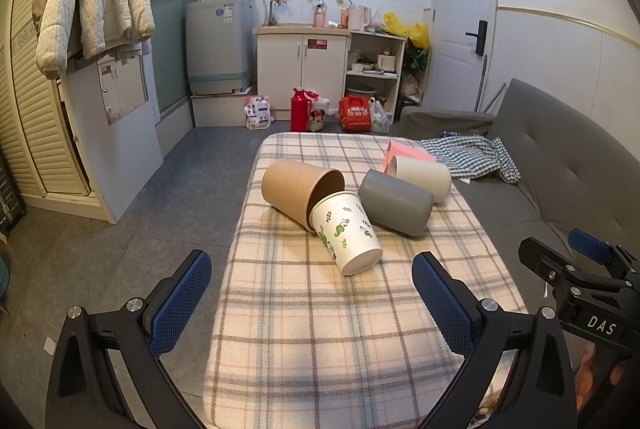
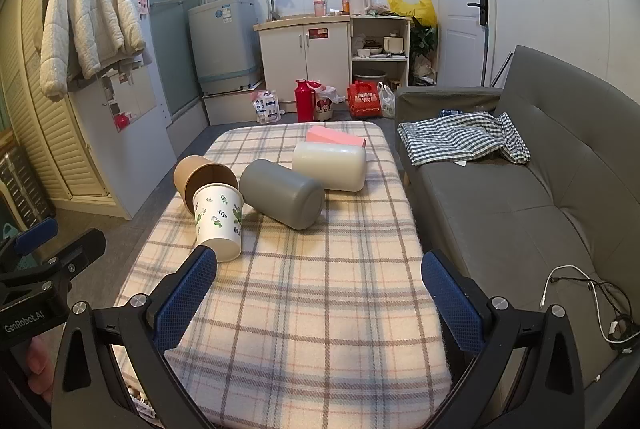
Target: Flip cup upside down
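Note:
Several cups lie on their sides on a plaid-covered table (image 1: 304, 329) (image 2: 320, 309). A white paper cup with green leaf print (image 1: 346, 235) (image 2: 218, 221) has its mouth tucked into a brown paper cup (image 1: 298, 191) (image 2: 200, 175). A grey cup (image 1: 394, 203) (image 2: 282, 193) and a cream cup (image 1: 422, 173) (image 2: 330, 165) lie beside them. My left gripper (image 1: 312, 297) is open and empty, short of the cups. My right gripper (image 2: 318, 293) is open and empty, its left finger (image 2: 188, 293) close to the white cup's base.
A pink box (image 1: 404, 151) (image 2: 334, 137) lies at the table's far end. A grey sofa (image 2: 520, 213) with a checked cloth (image 2: 464, 137) stands right of the table. A white cable (image 2: 580, 293) lies on the sofa seat. Floor, cabinets and bags lie beyond.

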A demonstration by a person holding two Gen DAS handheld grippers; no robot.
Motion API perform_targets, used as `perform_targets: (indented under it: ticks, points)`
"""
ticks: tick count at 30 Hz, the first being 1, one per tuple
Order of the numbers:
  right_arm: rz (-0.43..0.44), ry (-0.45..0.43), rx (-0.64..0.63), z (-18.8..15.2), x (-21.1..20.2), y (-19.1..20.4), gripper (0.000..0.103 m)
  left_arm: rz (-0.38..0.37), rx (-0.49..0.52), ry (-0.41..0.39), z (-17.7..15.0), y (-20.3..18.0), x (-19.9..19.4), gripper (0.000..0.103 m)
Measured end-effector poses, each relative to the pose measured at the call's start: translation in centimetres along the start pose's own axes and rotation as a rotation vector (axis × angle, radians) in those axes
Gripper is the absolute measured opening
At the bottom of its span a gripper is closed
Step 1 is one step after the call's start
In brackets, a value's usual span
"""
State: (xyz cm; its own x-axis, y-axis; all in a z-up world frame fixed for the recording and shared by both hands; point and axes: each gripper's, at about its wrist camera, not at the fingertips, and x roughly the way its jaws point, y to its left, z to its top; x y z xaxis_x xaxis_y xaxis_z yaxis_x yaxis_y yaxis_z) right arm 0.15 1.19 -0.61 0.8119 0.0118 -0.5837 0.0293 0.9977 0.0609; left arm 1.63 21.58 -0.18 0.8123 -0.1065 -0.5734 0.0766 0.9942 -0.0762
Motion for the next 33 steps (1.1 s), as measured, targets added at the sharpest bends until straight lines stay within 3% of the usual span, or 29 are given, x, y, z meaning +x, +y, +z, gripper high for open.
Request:
perform_targets:
  ticks: [33]
  points:
    - [0.019, 0.014, -0.012, -0.46, 0.31, 0.55, 0.103, 0.004, 0.001, 0.009, -0.79, -0.12, 0.25, 0.103]
